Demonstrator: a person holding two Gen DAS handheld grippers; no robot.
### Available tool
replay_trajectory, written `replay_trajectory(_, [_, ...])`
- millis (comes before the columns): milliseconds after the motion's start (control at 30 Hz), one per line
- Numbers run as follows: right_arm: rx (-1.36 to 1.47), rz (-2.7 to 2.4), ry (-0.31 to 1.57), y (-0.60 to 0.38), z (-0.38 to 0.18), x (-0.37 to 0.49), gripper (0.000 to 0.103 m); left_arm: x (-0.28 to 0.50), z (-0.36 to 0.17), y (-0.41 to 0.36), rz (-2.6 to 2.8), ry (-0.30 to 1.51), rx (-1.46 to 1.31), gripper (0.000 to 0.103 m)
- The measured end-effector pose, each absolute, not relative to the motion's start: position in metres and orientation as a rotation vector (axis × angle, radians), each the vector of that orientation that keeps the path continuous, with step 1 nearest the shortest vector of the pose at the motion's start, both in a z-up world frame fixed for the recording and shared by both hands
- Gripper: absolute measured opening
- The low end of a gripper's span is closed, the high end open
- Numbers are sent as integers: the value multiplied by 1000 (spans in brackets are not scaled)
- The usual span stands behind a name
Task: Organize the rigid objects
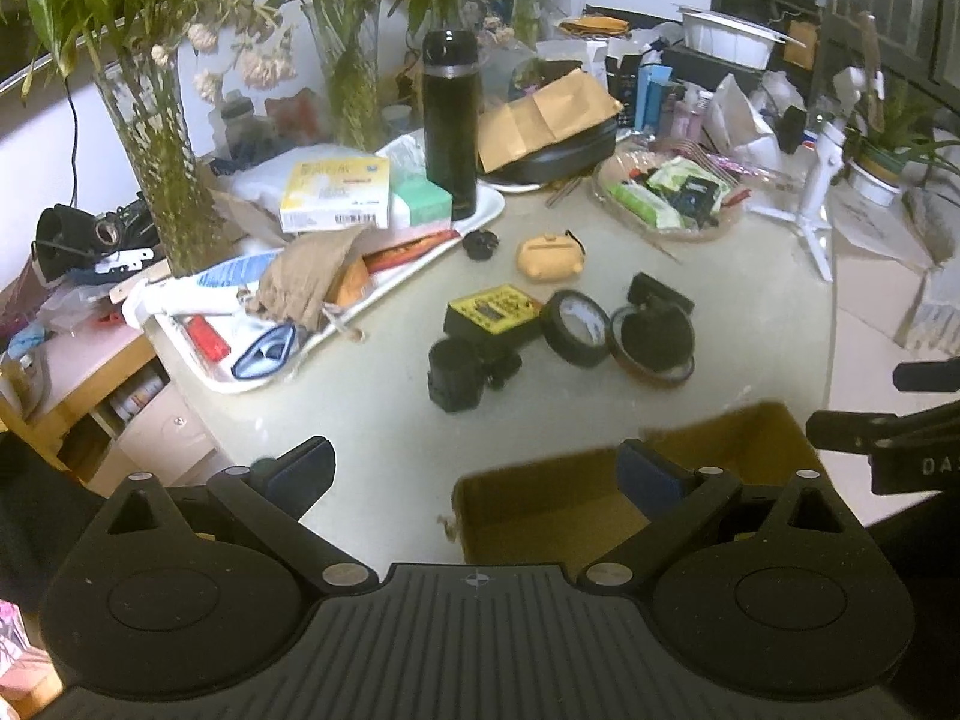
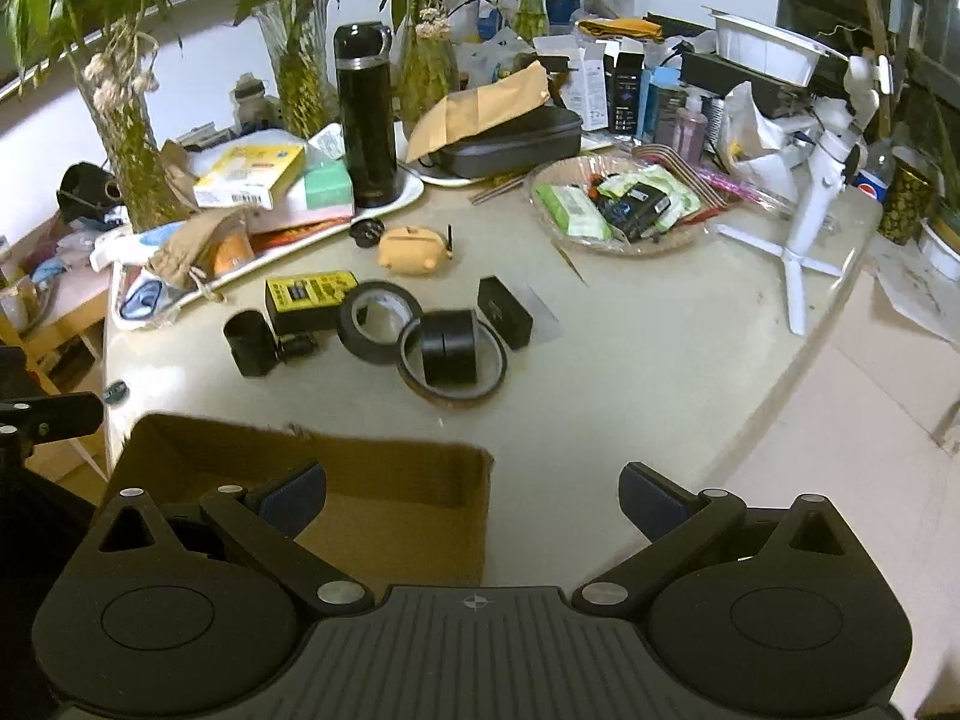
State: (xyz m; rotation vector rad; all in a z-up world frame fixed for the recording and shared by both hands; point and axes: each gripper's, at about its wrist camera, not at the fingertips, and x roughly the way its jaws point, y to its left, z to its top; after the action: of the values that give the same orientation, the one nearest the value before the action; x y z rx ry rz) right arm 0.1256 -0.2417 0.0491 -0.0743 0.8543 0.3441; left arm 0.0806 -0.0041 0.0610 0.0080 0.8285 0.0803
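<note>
Crowded with stuff, our table is still holding the tapes and little black blocks in the middle, while we are holding both tongs, left and right, spread wide and empty over the near cardboard box, which is looking empty.

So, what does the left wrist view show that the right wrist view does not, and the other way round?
Only the left wrist view shows the red lighter on the white tray and the wooden shelf beside the table.

Only the right wrist view shows the Pepsi bottle and the gold patterned can at the far right.

Both show the cardboard box near the table edge, the yellow box, the black tape roll, the black flask and the white tripod. The left gripper and the right gripper are both open and hold nothing.
</note>
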Motion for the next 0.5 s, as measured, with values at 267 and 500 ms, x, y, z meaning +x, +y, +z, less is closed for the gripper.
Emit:
replay_trajectory(267, [24,371,872,-251,52,148,103,99,72,-3,85,817,2,102])
replay_trajectory(500, [-7,383,854,-246,50,157,103,109,69,-2,79,821,-1,102])
